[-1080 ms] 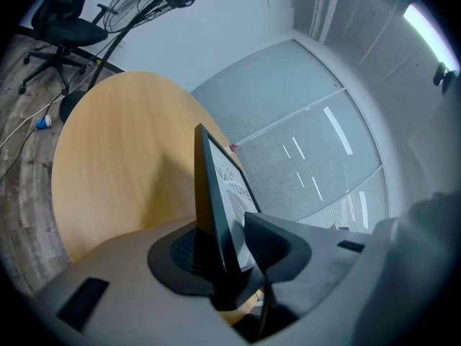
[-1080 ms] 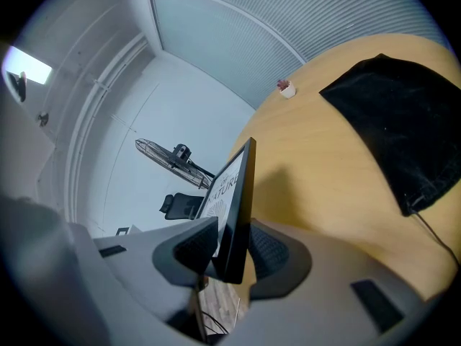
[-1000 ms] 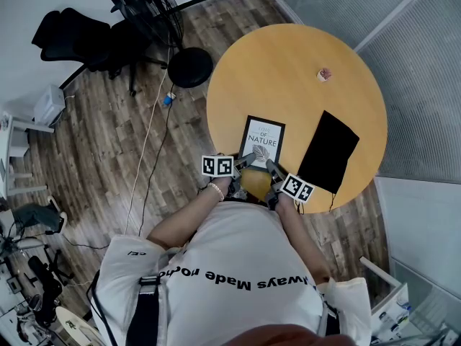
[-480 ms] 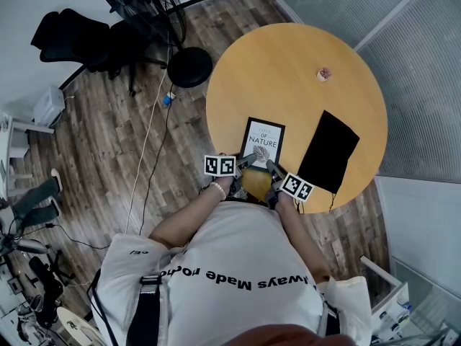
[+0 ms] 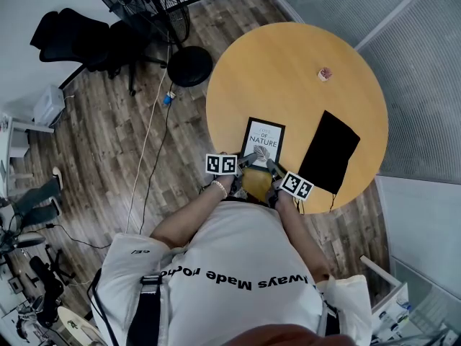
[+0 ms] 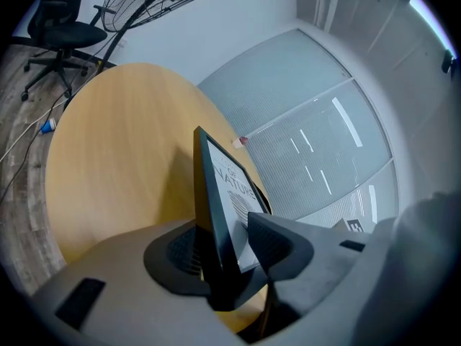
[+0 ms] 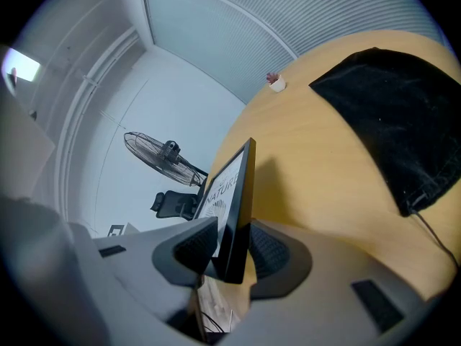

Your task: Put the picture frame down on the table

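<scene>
Head view: picture frame (image 5: 263, 141) face up at near rim of round table (image 5: 288, 85), its near edge between left gripper (image 5: 248, 158) and right gripper (image 5: 272, 167). Black cloth (image 5: 329, 151) on table's right side.

Left gripper view: jaws have just been opening, now loose, frame between pads, above tabletop.

Right gripper view: pads clamp frame's edge from both sides, above tabletop.

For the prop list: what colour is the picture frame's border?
Black, around a white print. The picture frame shows best in the head view.
</scene>
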Demonstrator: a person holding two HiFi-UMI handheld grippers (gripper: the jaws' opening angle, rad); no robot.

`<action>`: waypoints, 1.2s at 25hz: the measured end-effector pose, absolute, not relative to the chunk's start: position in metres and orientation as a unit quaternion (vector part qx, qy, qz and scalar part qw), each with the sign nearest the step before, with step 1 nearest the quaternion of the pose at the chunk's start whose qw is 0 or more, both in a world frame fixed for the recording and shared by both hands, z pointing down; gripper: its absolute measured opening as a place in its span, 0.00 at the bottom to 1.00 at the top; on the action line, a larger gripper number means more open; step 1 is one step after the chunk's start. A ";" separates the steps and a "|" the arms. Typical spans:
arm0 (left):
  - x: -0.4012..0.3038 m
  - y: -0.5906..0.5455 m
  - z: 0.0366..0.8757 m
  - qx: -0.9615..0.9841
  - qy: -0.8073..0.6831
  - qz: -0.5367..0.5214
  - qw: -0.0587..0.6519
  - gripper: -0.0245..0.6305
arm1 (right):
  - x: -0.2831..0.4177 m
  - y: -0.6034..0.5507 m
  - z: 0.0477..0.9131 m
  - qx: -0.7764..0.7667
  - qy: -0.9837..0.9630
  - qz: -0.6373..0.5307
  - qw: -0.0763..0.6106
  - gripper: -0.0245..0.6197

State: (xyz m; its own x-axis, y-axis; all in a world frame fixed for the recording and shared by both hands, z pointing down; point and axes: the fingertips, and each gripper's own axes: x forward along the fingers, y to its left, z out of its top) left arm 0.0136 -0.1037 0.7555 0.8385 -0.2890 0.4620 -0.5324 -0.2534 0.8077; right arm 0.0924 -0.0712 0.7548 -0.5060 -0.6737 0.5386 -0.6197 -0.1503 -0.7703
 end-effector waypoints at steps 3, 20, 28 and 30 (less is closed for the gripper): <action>0.014 -0.106 0.760 0.782 -0.263 0.113 0.553 0.28 | 0.093 -0.074 0.759 -0.497 0.650 -0.575 0.021 0.26; 0.016 -0.109 0.780 0.775 -0.262 0.139 0.559 0.30 | 0.096 -0.077 0.778 -0.501 0.640 -0.582 -0.003 0.27; 0.016 -0.109 0.789 0.772 -0.265 0.152 0.558 0.30 | 0.096 -0.077 0.787 -0.500 0.638 -0.585 -0.014 0.28; 0.016 -0.110 0.791 0.771 -0.266 0.154 0.557 0.31 | 0.096 -0.078 0.788 -0.500 0.638 -0.585 -0.018 0.28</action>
